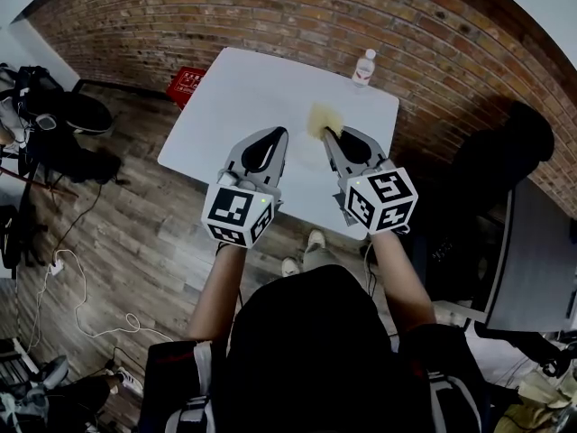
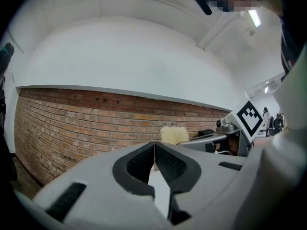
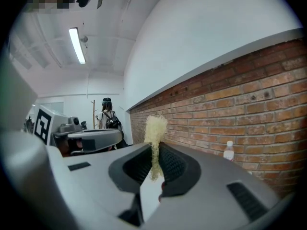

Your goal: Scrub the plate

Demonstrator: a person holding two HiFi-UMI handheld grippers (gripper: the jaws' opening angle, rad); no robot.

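Note:
My right gripper (image 1: 327, 134) is shut on a pale yellow fibrous scrubber (image 1: 323, 118), whose tuft sticks out past the fingertips above the white table (image 1: 243, 88). In the right gripper view the scrubber (image 3: 155, 128) is pinched between the closed jaws of the right gripper (image 3: 154, 146). My left gripper (image 1: 280, 133) hovers beside it on the left, shut with nothing in it; its jaws meet in the left gripper view (image 2: 154, 145), where the scrubber (image 2: 174, 134) shows just to the right. No plate appears in any view.
A small plastic bottle (image 1: 363, 67) stands at the table's far edge near the brick wall. A red crate (image 1: 187, 82) sits on the floor at the table's left. Dark bags and a chair (image 1: 63, 115) are at far left, a monitor (image 1: 536, 260) at right.

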